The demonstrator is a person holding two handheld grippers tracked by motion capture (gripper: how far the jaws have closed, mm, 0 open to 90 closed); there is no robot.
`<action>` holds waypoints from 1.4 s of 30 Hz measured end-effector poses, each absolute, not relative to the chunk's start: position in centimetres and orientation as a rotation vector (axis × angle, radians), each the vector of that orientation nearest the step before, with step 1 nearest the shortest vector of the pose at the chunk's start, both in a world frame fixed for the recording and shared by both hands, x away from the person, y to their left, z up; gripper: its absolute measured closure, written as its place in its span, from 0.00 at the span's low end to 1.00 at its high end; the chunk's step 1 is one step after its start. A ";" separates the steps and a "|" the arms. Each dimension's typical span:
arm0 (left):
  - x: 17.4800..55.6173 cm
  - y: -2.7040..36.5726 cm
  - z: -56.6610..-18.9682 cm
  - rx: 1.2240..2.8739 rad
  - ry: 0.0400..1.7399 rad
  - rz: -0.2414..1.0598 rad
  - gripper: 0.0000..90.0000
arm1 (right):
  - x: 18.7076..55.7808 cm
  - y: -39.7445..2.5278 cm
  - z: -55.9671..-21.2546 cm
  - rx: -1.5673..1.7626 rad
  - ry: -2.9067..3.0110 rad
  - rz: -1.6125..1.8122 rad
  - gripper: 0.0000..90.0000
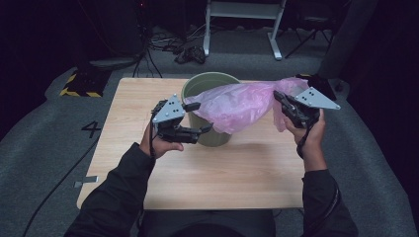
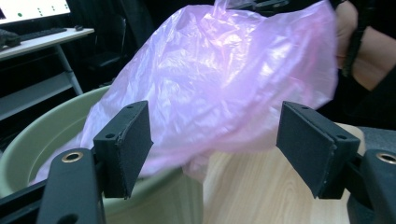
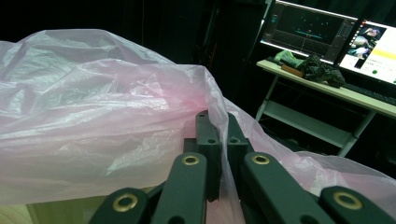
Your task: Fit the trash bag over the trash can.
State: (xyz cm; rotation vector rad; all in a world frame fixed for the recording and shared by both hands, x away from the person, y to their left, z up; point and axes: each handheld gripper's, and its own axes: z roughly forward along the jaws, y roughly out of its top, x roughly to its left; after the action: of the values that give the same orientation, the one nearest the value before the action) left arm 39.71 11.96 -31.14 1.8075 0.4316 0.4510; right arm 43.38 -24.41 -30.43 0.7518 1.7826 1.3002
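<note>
Right gripper (image 3: 218,154): jaws pinched together on a fold of the pink plastic bag (image 3: 93,121), film billowing away beyond the tips. Left gripper (image 2: 215,140): jaws spread wide, nothing between them; bag ahead of the pads, draped over the green bin (image 2: 42,135), apparently untouched. Bin stands on the wooden table (image 1: 222,168).

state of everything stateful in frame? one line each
left gripper: open, jaws spread wide, holding nothing, beside the bin.
right gripper: shut on the pink plastic bag's film.
pink plastic bag: crumpled, lifted, draped over the bin's rim, one end pinched by the right gripper.
green bin: upright on the table, mouth partly covered by the bag, not lined yet.
table: bears the bin.
</note>
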 end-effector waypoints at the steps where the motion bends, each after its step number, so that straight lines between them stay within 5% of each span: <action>1: 40.2 11.4 -31.2 1.807 0.436 0.449 0.34 | 43.5 -24.3 -30.4 0.752 1.783 1.302 1.00; 4: 41.0 10.6 -31.4 1.824 0.440 0.467 0.39 | 43.5 -23.9 -30.5 0.745 1.789 1.307 1.00; 12: 43.2 9.9 -31.4 1.875 0.459 0.579 0.75 | 43.7 -23.6 -30.3 0.739 1.790 1.303 1.00; 17: 44.2 9.7 -31.1 1.917 0.459 0.639 0.81 | 43.8 -23.4 -30.3 0.738 1.787 1.308 1.00; 23: 46.5 9.3 -31.2 2.027 0.529 0.706 0.76 | 44.2 -22.6 -30.4 0.725 1.801 1.259 1.00; 28: 47.7 10.1 -31.5 2.058 0.593 0.685 0.50 | 44.6 -21.9 -30.6 0.721 1.821 1.198 1.00; 31: 47.7 12.4 -31.1 1.979 0.612 0.602 0.44 | 44.7 -21.9 -30.9 0.730 1.831 1.156 1.00; 42: 45.7 11.3 -29.0 1.932 0.450 0.563 0.39 | 44.9 -20.3 -30.8 0.715 1.827 1.039 1.00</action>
State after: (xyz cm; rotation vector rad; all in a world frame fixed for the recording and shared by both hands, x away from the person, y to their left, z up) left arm 45.65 11.34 -29.03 1.9322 0.4502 0.5630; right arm 44.91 -20.27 -30.80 0.7152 1.8275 1.0394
